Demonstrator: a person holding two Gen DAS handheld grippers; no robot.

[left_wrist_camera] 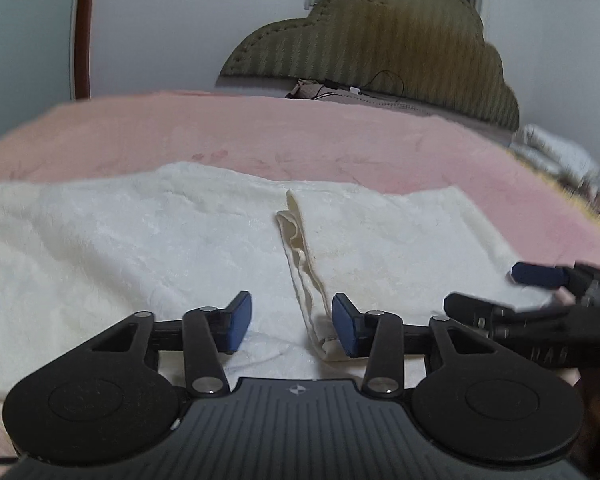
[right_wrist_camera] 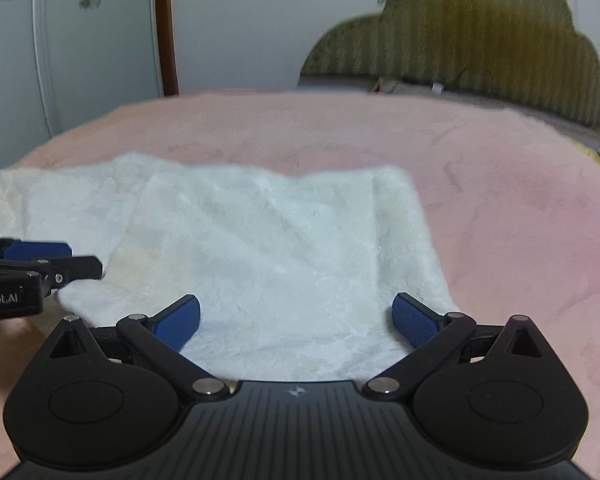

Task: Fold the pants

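Jaws on both tools stand apart and hold nothing. On the left gripper (left_wrist_camera: 291,322) they straddle the near end of a raised fabric ridge; on the right gripper (right_wrist_camera: 296,322) they gape wider over the near hem.

White fleece pants (right_wrist_camera: 260,248) lie spread on the pink bedspread (right_wrist_camera: 500,220), the near hem close under both tools. In the left wrist view a cream-coloured folded edge (left_wrist_camera: 300,264) runs from the near hem away toward the headboard (left_wrist_camera: 380,40), dividing the cloth into a broad left panel and a narrower right one; whether that is the seam between the legs or a fold already laid, I cannot tell.

The step in hand looks like taking hold of the near edge for a fold. To do it well, each tool should probably sink until its lower pad slides under the hem, then close on every layer at once, since plush cloth slips and a top-layer pinch would peel the stack apart. Grips set well apart along the hem, lifted evenly, should keep the fold line straight.
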